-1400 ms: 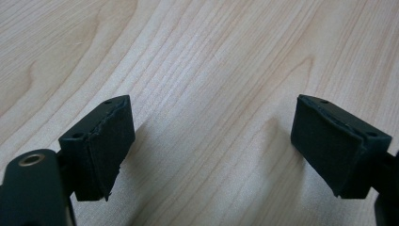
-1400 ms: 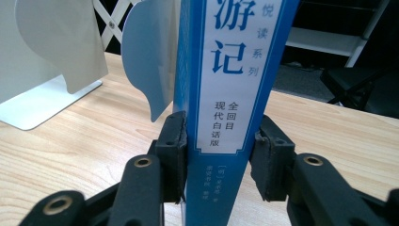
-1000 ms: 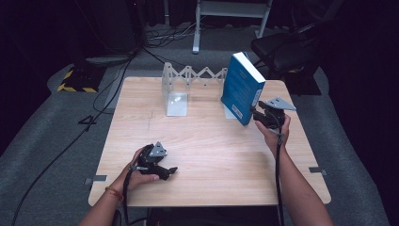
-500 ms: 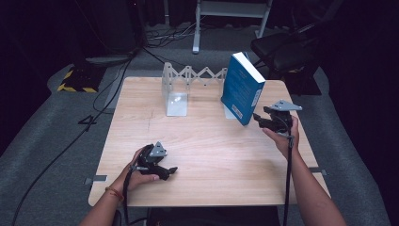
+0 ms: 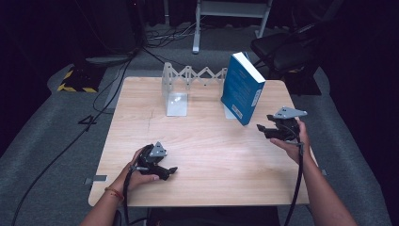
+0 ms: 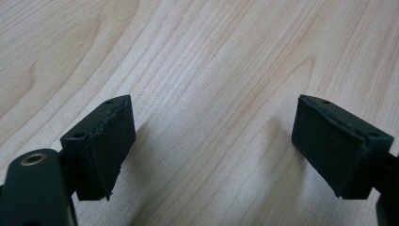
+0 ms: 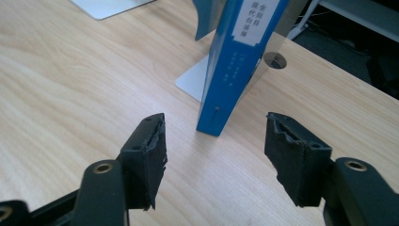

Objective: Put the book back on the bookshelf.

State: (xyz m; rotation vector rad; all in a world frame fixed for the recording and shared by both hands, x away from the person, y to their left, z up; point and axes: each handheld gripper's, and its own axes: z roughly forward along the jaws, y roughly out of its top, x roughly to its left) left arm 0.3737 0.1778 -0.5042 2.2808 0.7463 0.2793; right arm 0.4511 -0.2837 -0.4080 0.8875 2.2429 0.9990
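Observation:
A blue book (image 5: pixel 242 89) stands upright at the back right of the wooden table (image 5: pixel 211 155), against a metal bookend plate (image 7: pixel 193 82). My right gripper (image 5: pixel 261 130) hovers just to its right, near the table's right edge, and points at it. In the right gripper view the book's spine (image 7: pixel 235 61) rises beyond my right gripper (image 7: pixel 214 155). Its jaws have just been opening and hold nothing. My left gripper (image 5: pixel 168 172) rests on the table at the front left. It is open over bare wood (image 6: pixel 211 146).
An expanding metal book rack (image 5: pixel 197 75) runs along the back of the table, with its left end plate (image 5: pixel 175 94) standing free. A dark chair (image 5: pixel 287 52) is behind the table's right corner. Cables lie on the grey floor (image 5: pixel 56 141) at left.
My right gripper has drawn back from the book's near edge, to the right and toward the person, and its jaws stand wider. The book stays upright. The left hand has not moved.

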